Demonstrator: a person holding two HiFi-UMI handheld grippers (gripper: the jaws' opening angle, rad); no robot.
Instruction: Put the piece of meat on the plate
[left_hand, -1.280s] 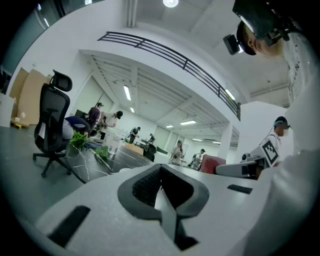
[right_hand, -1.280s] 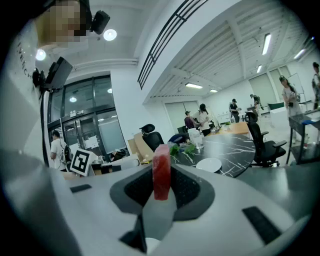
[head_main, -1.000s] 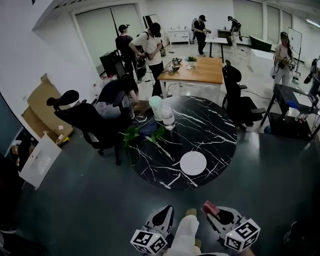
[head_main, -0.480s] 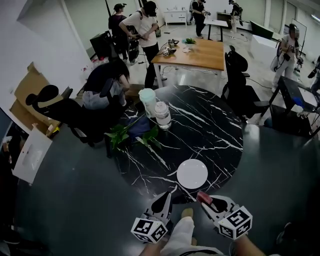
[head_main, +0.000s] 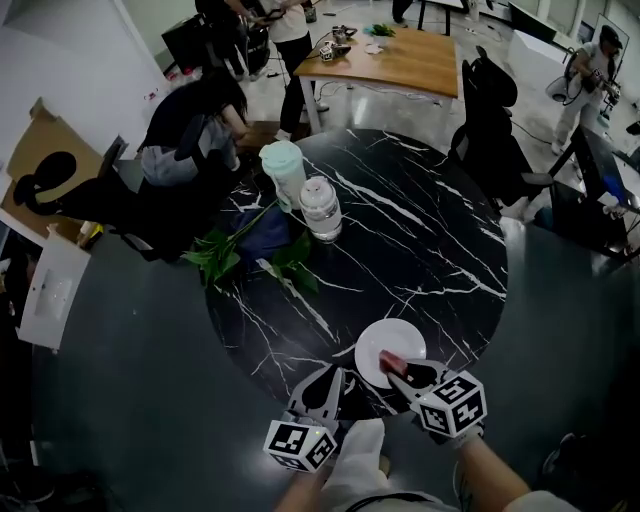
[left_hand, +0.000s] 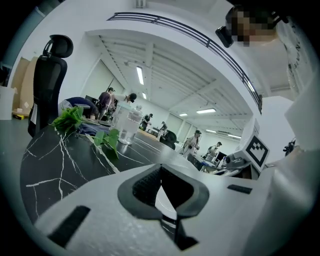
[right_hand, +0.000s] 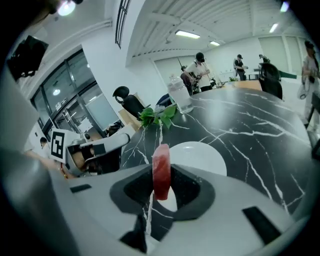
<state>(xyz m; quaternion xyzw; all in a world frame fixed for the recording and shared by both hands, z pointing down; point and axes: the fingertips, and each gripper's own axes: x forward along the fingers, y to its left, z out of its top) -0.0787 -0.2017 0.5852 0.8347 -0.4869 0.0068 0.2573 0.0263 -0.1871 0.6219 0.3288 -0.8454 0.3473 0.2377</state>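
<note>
Head view: right gripper (head_main: 397, 370) carries the piece of meat (head_main: 391, 361) over the near rim of the white plate (head_main: 405, 332) on the black marbled table (head_main: 430, 240).
Left gripper view: left gripper (left_hand: 161, 169) has its jaw tips together, nothing between them.
Right gripper view: jaws clamped on the red meat (standing on edge), above the plate.

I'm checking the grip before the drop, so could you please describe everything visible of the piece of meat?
The piece of meat is a flat, red, raw-looking slab with paler streaks. It stands on edge, clamped between the jaws of the right gripper, its top sticking out past them. It hangs over the near rim of the white plate, apparently clear of it.
</note>
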